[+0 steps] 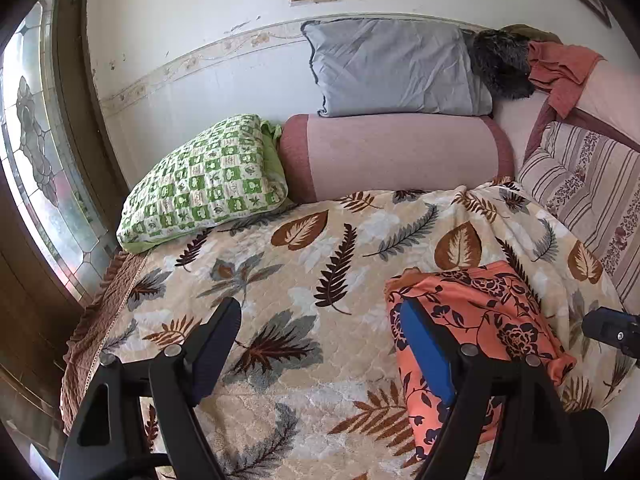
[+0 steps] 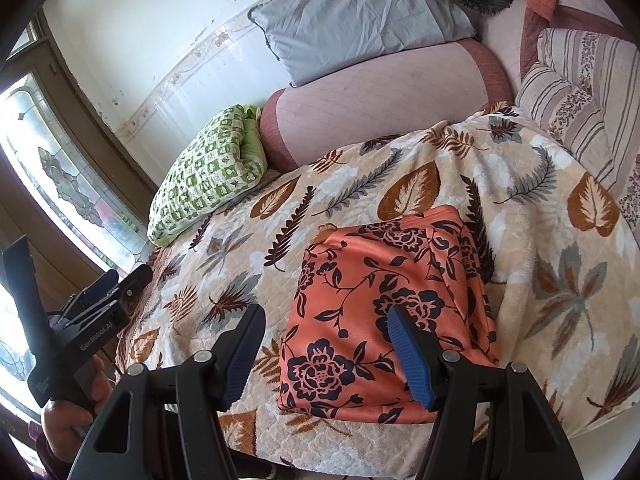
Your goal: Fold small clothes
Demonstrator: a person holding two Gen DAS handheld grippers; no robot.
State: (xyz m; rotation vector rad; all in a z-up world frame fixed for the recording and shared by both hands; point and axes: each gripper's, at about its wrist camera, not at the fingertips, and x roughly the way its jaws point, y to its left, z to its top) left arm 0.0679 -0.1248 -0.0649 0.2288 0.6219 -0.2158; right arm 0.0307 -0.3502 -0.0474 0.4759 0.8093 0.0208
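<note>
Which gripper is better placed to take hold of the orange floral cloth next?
Right. The right gripper hangs open above the folded orange floral cloth, its near edge between the fingers. The left gripper is open mostly over bare bedspread.

One folded orange floral garment [image 2: 384,312] lies on one leaf-print bedspread [image 2: 540,240]. There are three pillows: one green checked [image 1: 204,184] at far left, one grey [image 1: 392,68] at the far wall, one striped [image 1: 592,188] at right. One pink bolster [image 1: 396,156] lies under the grey pillow. Two grippers are in view: left gripper [image 1: 320,344], right gripper [image 2: 324,352].
</note>
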